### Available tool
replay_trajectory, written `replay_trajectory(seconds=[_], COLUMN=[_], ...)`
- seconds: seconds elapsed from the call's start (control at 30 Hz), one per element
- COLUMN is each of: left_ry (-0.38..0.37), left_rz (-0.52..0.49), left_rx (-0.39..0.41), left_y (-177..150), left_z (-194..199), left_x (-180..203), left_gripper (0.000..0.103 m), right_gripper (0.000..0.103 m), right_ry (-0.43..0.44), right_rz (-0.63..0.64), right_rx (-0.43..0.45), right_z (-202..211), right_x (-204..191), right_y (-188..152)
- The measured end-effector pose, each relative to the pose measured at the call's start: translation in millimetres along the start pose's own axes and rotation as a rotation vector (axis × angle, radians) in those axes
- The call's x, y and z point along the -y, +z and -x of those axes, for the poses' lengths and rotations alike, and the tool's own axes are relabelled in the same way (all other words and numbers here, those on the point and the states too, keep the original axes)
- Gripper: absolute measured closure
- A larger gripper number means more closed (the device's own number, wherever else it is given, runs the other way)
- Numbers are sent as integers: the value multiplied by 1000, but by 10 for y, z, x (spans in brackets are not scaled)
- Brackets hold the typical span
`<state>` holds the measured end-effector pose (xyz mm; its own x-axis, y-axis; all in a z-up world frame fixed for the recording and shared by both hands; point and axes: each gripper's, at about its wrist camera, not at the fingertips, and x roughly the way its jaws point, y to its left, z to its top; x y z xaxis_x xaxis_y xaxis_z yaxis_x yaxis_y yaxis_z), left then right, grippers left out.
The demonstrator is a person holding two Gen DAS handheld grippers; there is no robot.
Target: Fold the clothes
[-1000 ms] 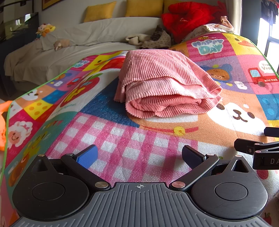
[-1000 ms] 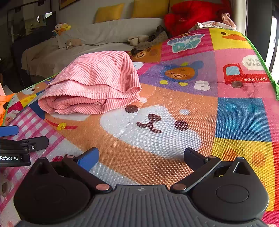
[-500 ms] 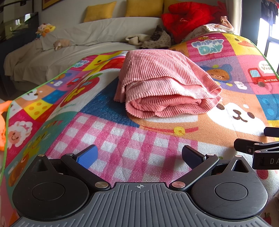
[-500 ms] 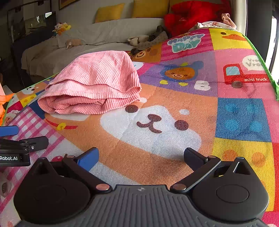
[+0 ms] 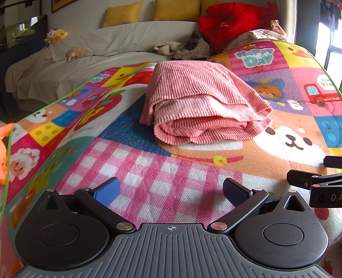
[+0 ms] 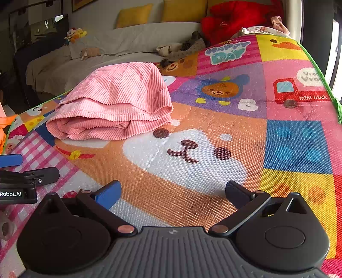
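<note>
Pink garment (image 5: 205,104) folded on cartoon play mat (image 5: 132,171), sofa (image 5: 119,49) behind.

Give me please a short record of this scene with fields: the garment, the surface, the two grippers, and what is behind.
garment: pink ribbed cloth, folded into a bundle, lying on the mat
surface: colourful play mat with cartoon animals and a pink check patch
left gripper: open, holds nothing, short of the garment
right gripper: open, holds nothing, over the bear face print
contact: neither gripper touches the garment
behind: sofa under a pale cover, yellow cushions, red cloth, small soft toys
</note>
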<state>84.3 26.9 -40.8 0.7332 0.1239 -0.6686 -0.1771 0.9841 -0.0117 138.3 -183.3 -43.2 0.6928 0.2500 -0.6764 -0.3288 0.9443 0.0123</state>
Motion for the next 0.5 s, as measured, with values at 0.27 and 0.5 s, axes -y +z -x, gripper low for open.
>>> replay_trajectory(seconds=[0.27,0.5], left_ry=[1,4], left_rz=[-1,-1], left_rx=[-1,0], left_y=[-2,-1], left_z=[4,0], left_x=[-3,6], left_gripper=[0,0], right_gripper=[0,0], right_ry=[-1,-6], right_rz=[1,5], right_rx=[0,-1], right_z=[0,4], right_x=[-1,-10], right_y=[3,2])
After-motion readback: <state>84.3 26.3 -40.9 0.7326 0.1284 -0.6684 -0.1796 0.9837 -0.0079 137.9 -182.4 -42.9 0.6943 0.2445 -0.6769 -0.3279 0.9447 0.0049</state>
